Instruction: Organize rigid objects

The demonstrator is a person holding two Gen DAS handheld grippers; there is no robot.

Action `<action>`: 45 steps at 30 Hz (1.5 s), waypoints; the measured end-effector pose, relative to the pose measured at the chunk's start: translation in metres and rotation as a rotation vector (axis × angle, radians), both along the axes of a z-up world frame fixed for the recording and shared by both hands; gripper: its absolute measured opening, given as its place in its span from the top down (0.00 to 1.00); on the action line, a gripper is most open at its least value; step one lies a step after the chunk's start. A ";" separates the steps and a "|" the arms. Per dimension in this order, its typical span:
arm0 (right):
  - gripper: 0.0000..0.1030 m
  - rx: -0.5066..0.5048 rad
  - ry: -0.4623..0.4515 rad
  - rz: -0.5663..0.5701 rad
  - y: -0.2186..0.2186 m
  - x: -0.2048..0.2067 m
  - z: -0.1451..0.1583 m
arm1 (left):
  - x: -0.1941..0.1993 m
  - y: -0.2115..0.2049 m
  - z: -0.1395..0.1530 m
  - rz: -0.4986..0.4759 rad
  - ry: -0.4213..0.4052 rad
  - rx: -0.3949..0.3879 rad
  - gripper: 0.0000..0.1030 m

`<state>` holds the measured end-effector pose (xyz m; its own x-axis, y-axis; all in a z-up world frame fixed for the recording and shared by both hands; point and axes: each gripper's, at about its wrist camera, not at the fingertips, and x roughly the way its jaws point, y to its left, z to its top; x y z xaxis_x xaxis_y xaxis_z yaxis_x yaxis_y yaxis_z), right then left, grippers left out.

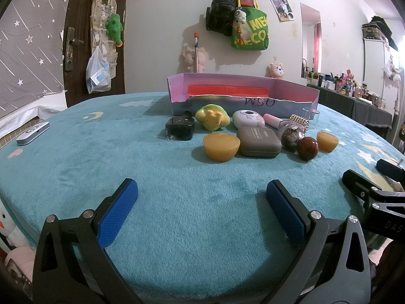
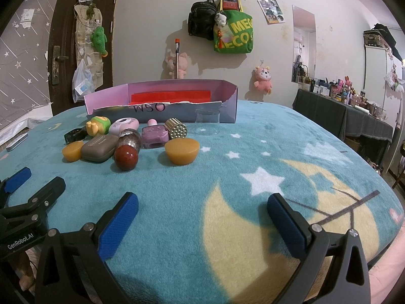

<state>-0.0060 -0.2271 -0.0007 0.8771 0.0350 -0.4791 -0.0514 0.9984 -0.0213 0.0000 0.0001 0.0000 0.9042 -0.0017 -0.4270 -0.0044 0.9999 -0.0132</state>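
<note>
In the left wrist view, the left hand-held gripper was wide open and held nothing; it hovered over the near part of the blanket, well apart from the things. The things lay in a group just in front of the cardboard box at the far side: a black bottle, a yellow-green toy, a grey case, a big yellow half-round piece, a red ball and a smaller yellow piece. The right hand-held gripper showed at the right edge.

In the right wrist view, the right hand-held gripper was also spread open and empty, over the moon pattern, near the viewer. The same group lay far and to the left, with a pink bottle, a gold studded cylinder and a clear glass cup just beside the box. Inside the box only a red sheet was seen; whether small things lay behind the front wall, I could not tell.

My judgement: the task seemed to be at its very start, because all visible things were outside the box and no gripper held any of them.
</note>
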 end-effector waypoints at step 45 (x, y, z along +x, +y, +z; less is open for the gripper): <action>0.00 0.036 0.092 0.063 -0.002 0.023 0.021 | 0.023 0.001 0.030 -0.036 0.094 0.000 0.00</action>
<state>0.0165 -0.2293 0.0201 0.8249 0.1076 -0.5549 -0.1144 0.9932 0.0225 0.0234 0.0013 0.0296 0.8595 -0.0337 -0.5101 0.0304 0.9994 -0.0149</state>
